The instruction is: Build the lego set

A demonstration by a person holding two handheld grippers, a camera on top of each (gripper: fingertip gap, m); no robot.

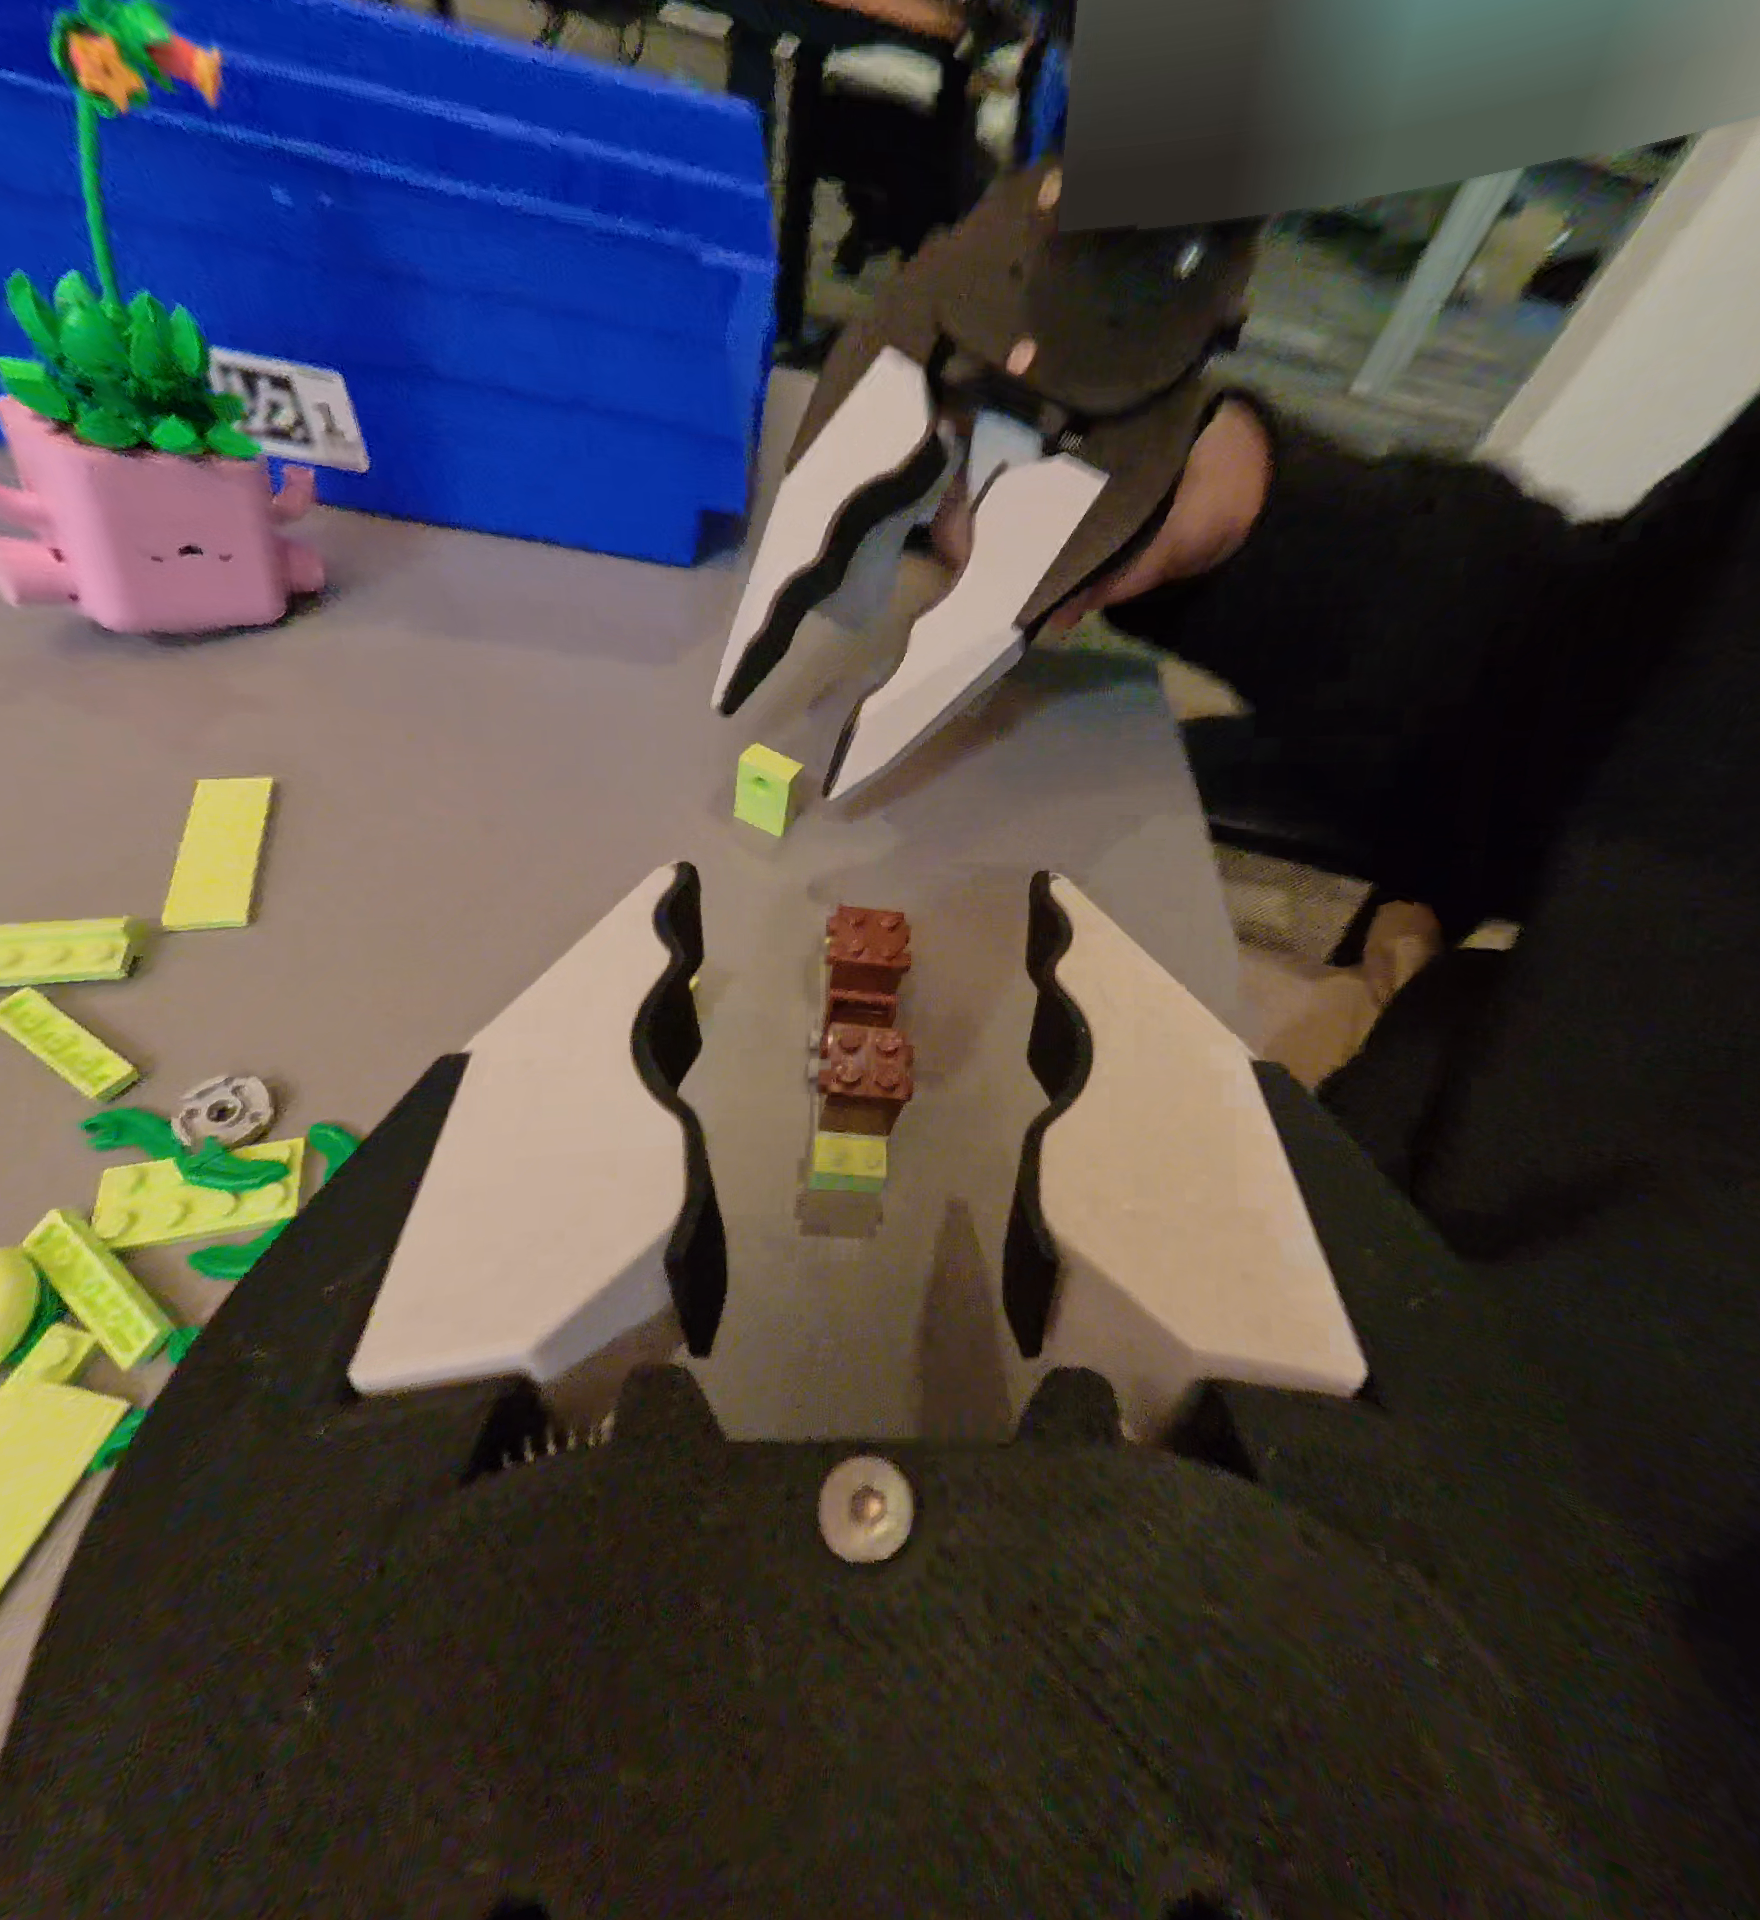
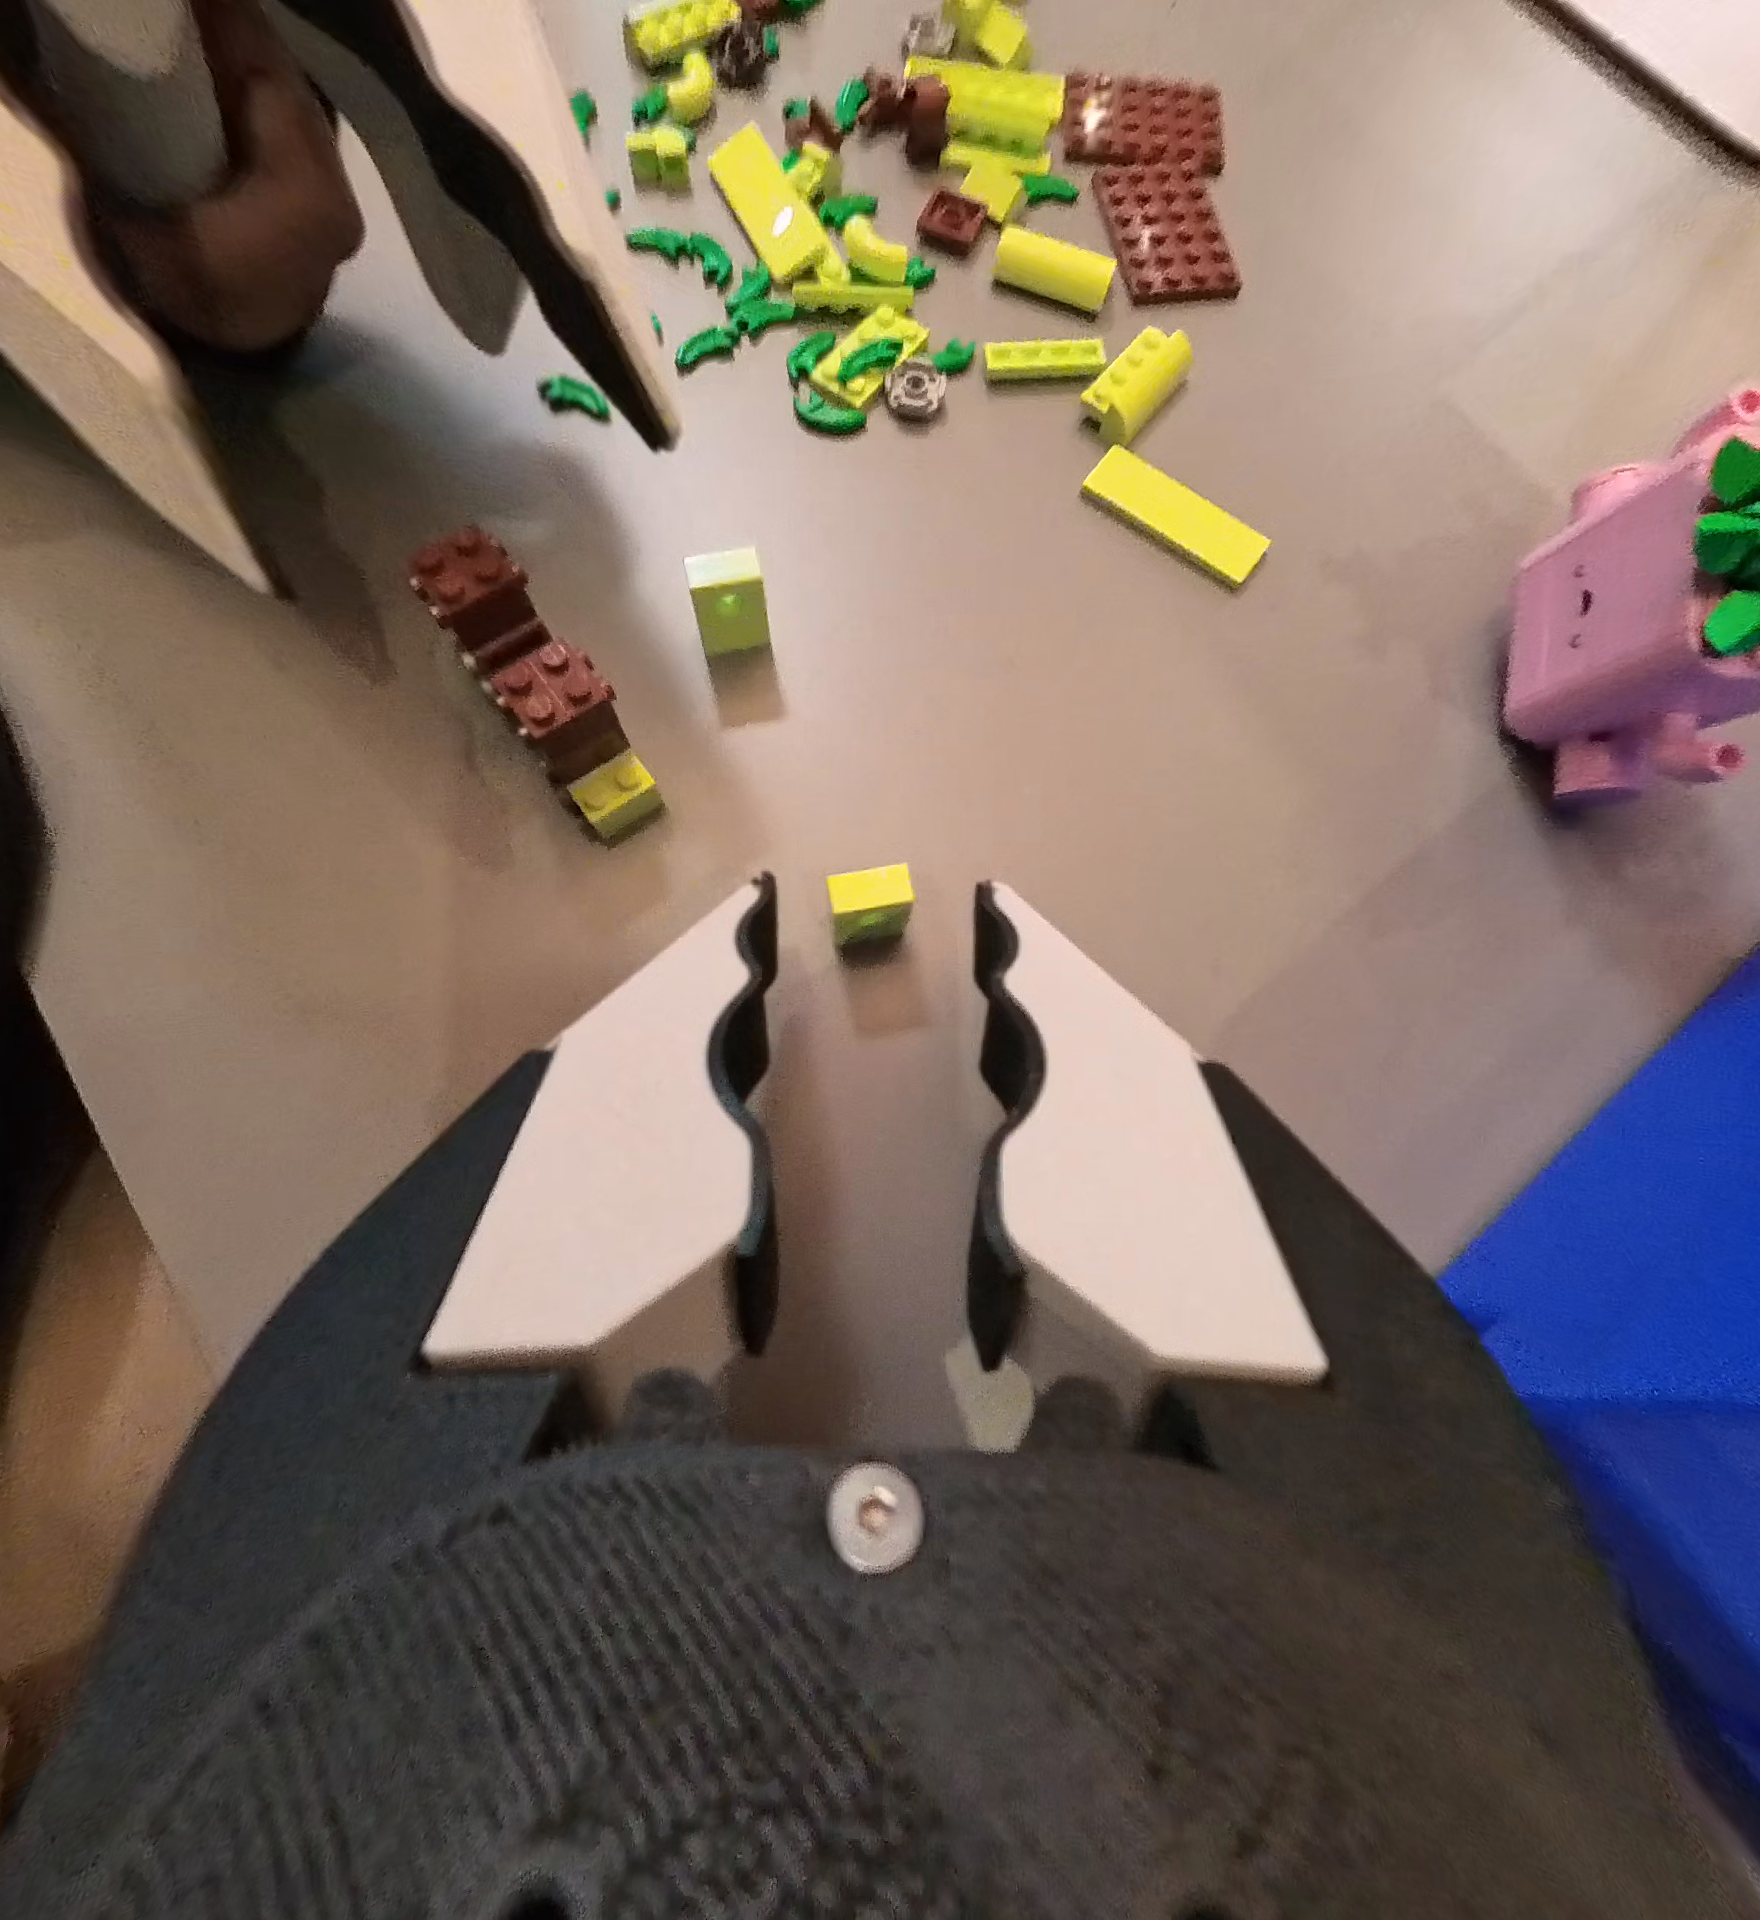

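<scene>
The brown brick assembly (image 1: 863, 1049) lies on the grey table (image 1: 502, 707), between my left gripper's (image 1: 863, 883) wide-open, empty fingers. My right gripper (image 2: 874, 883), also open and holding nothing, hovers over a small lime brick (image 2: 870, 906); a second lime brick (image 2: 728, 603) stands beyond. Loose pieces (image 2: 886, 239) lie farther off.

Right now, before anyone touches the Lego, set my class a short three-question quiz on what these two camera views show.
1. True or false: the left claw is shut on the brown stack.
2. Which piece sits between the right claw's open fingertips? A) lime brick B) red wheel C) blue door
3. Fill in: the pink pot holds a ___ plant.
Key: 1 false; 2 A; 3 green.
</scene>
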